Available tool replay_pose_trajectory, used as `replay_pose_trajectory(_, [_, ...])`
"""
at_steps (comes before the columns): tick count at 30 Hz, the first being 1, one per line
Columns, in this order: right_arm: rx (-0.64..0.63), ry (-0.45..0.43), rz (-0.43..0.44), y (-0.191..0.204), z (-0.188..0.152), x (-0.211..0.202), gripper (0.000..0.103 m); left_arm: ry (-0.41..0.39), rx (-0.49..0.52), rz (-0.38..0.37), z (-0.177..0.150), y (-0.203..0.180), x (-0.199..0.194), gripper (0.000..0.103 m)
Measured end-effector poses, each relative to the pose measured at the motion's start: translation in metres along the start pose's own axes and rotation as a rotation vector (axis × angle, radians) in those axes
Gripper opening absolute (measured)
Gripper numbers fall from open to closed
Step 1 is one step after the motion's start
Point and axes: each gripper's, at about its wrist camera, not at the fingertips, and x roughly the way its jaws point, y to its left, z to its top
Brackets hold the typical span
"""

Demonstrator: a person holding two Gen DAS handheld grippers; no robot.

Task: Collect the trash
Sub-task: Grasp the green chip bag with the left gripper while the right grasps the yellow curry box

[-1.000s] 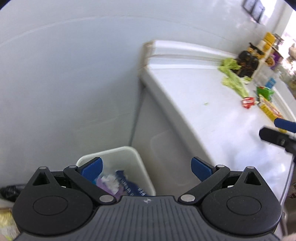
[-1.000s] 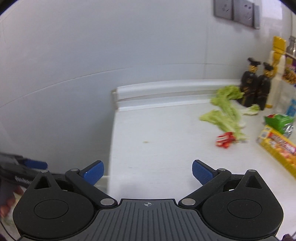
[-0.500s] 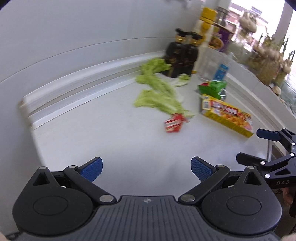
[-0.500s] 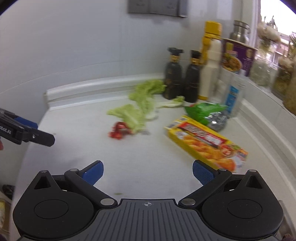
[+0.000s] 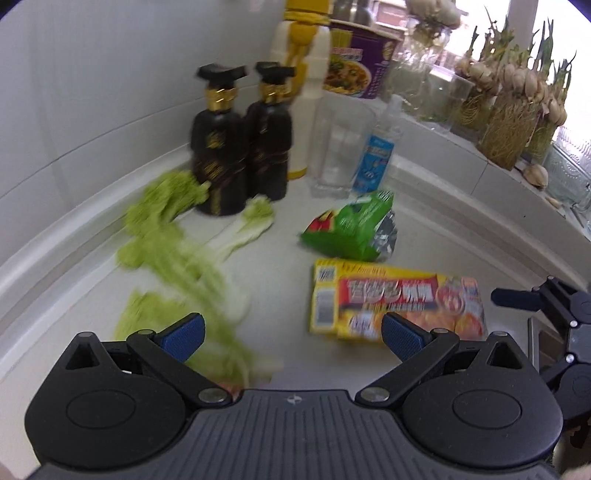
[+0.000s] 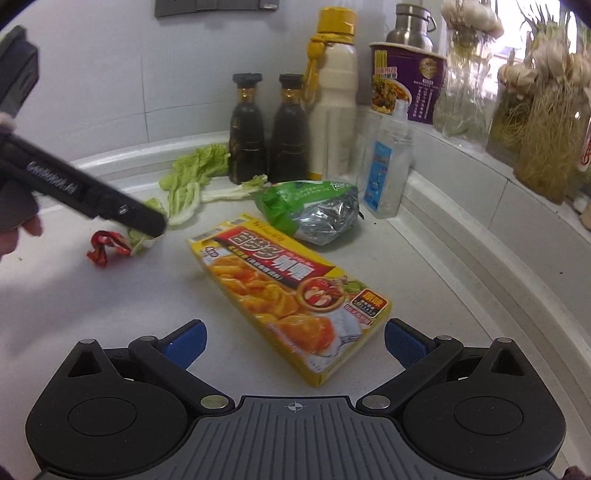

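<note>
this is a home kitchen. a white counter runs into a corner under pale tiled walls, with a raised ledge along the window side. two dark sauce bottles stand by the wall beside a cream bottle with a yellow cap, a purple instant noodle cup and a steel flask. garlic bulbs sit in glass jars on the ledge. loose cabbage leaves, a yellow curry box and a green snack bag lie on the counter. wall sockets are above.
</note>
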Motion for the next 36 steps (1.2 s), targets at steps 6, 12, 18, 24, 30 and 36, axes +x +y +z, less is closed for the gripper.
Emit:
replay_pose_trajectory(6, [-0.069,0.043,0.030,-0.011,0.004,0.024,0.103,-0.002,0.123,-0.037,0.030,-0.017,0.038,0.102])
replay_pose_trajectory(12, [-0.066,0.042,0.063,-0.016,0.009,0.038,0.103,0.045,0.152,-0.073,0.046,-0.025,0.072,0.098])
replay_pose_trajectory(18, [-0.066,0.052,0.090,-0.017,0.013,0.043,0.103,0.069,0.114,-0.106,0.050,-0.027,0.089,0.087])
replay_pose_trajectory(24, [-0.084,0.077,0.127,-0.021,0.020,0.050,0.103,0.082,0.069,-0.086,0.052,-0.022,0.097,0.065])
replay_pose_trajectory(30, [-0.093,0.074,0.137,-0.017,0.019,0.051,0.103,0.051,0.131,-0.042,0.048,-0.027,0.087,0.049])
replay_pose_trajectory(36, [-0.057,0.048,0.152,-0.006,0.014,0.045,0.101,0.031,0.146,-0.031,0.043,-0.031,0.075,0.048])
